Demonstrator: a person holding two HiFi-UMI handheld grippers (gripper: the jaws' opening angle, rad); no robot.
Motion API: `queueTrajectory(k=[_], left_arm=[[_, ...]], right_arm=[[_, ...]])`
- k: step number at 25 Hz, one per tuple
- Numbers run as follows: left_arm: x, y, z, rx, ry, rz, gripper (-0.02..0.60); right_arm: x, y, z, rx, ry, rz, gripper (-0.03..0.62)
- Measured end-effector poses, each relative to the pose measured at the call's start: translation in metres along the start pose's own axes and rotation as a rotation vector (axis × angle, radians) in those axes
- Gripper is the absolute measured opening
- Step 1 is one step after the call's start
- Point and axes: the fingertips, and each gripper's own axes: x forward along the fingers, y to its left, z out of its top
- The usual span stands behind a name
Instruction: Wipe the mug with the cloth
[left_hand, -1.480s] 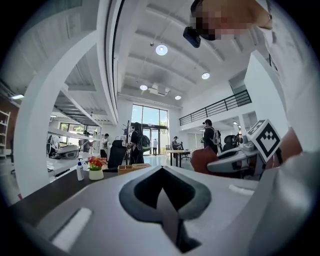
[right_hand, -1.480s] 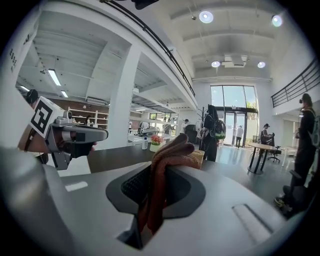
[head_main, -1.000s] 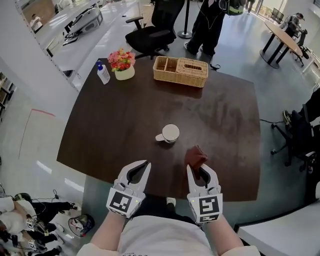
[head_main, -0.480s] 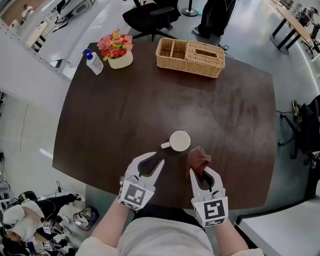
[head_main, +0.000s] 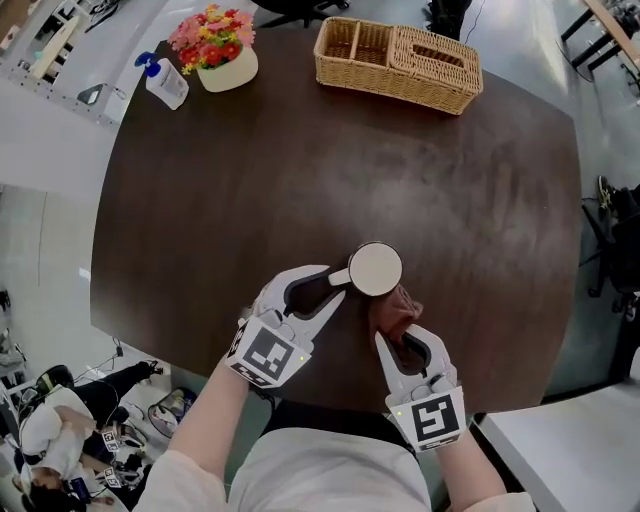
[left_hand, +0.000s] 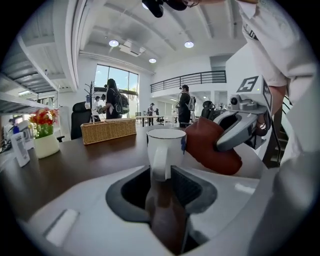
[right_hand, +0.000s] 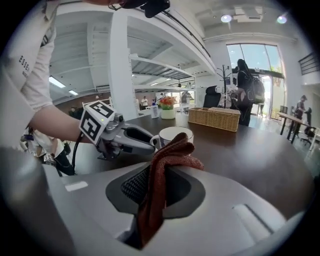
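A white mug (head_main: 376, 268) stands upright on the dark table (head_main: 300, 170), handle toward me. My left gripper (head_main: 337, 283) has that handle between its fingertips and looks shut on it; in the left gripper view the handle (left_hand: 160, 165) fills the gap between the pads. My right gripper (head_main: 405, 335) is shut on a bunched reddish-brown cloth (head_main: 392, 312). The cloth's top touches the mug's near right side. In the right gripper view the cloth (right_hand: 167, 155) sticks up between the jaws, partly hiding the mug (right_hand: 172, 134).
A wicker basket (head_main: 400, 55) sits at the table's far edge, with a flower pot (head_main: 212, 42) and a pump bottle (head_main: 160, 80) at the far left. The table's near edge (head_main: 330, 395) runs just under both grippers. People stand in the background.
The left gripper has moved forward from the near edge onto the mug's handle. The right gripper has carried the cloth up against the mug. The head view has drawn closer.
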Motion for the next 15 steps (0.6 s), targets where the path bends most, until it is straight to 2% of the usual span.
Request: queueTrajectory(k=[3, 9, 10, 13, 15], left_arm=[[0.008, 0.001, 0.001, 0.02, -0.018, -0.043, 0.106], [0.014, -0.001, 0.009, 0.053, -0.06, -0.104, 0.097], [0.013, -0.001, 0.008, 0.06, -0.061, -0.116, 0.077], [0.013, -0.002, 0.007, 0.092, -0.052, -0.164, 0.074], [0.012, -0.002, 0.007, 0.115, -0.042, -0.196, 0.072]], right_arm=[[0.009, 0.012, -0.005, -0.081, 0.026, 0.092, 0.083], [0.023, 0.039, -0.008, -0.153, 0.092, 0.234, 0.083], [0.025, 0.043, -0.008, -0.163, 0.099, 0.249, 0.083], [0.036, 0.046, -0.006, -0.197, 0.111, 0.264, 0.083], [0.042, 0.037, -0.005, -0.149, 0.098, 0.259, 0.083]])
